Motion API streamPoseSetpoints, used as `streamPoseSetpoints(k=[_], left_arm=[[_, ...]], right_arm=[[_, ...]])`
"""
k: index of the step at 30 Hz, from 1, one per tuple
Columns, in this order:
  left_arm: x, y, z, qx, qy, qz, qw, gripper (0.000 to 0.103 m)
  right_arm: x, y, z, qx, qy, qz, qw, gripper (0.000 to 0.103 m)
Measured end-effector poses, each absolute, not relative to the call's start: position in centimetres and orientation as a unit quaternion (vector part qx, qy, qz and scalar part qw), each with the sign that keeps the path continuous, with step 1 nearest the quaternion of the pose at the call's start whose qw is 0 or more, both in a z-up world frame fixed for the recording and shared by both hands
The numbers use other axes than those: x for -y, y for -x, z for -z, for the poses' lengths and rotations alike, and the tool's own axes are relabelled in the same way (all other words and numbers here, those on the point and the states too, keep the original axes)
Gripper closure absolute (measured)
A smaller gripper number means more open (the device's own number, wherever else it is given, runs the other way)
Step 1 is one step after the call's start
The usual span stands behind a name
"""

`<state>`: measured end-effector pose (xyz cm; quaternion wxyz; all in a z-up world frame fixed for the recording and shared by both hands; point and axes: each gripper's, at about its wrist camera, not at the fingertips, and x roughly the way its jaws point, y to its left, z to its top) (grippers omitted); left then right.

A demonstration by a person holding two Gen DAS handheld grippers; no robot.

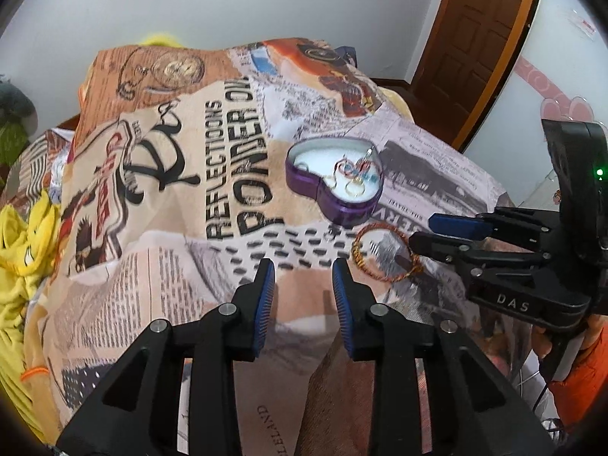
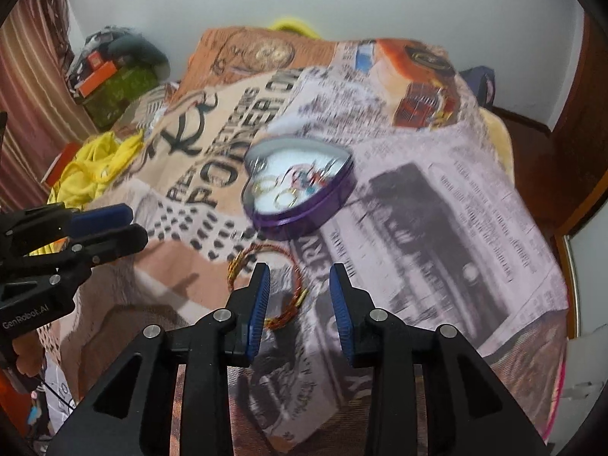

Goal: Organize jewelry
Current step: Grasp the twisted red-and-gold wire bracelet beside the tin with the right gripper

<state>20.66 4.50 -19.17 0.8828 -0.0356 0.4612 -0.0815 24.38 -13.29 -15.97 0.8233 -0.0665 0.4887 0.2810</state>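
Note:
A purple heart-shaped tin (image 1: 304, 178) (image 2: 304, 216) with a white lining stands open on the printed blanket. Inside it lie gold rings (image 1: 355, 189) (image 2: 285, 197) and small coloured earrings. A twisted gold-and-red bangle (image 1: 355, 250) (image 2: 237, 262) lies flat on the blanket just in front of the tin. My right gripper (image 2: 300, 271) (image 1: 421, 232) hovers over the bangle's right arc, jaws apart and not pressing on it. To the left of the bangle my left gripper (image 1: 303, 269) (image 2: 138, 223) is open over bare blanket, nothing between its pads.
The newspaper-print blanket (image 1: 228, 133) drapes over a raised surface and falls away at the sides. Yellow cloth (image 1: 19, 247) (image 2: 91, 174) is bunched at the left. A wooden door (image 1: 475, 38) stands at the back right. An orange sleeve (image 1: 581, 372) is behind the right gripper.

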Motion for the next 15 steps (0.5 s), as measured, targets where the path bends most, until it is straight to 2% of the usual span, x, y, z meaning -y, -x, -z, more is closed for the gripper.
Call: streamPoseSetpoints(k=[3,7,15], left_arm=[[-4.9,-20.2,19.9,-0.468,0.04,0.079,0.879,0.073],[-5.4,-19.7,20.1,-0.469,0.042,0.076,0.879,0.073],[-5.9,-19.7,20.2,-0.468,0.046,0.075,0.88,0.073]], right_arm=[[12.3,-24.0,16.5,-0.496,0.072,-0.292,0.815,0.071],[11.4,-23.5,16.6,-0.487,0.08,-0.302,0.816,0.049],[10.0,-23.4,18.5,-0.49,0.142,-0.285,0.811,0.043]])
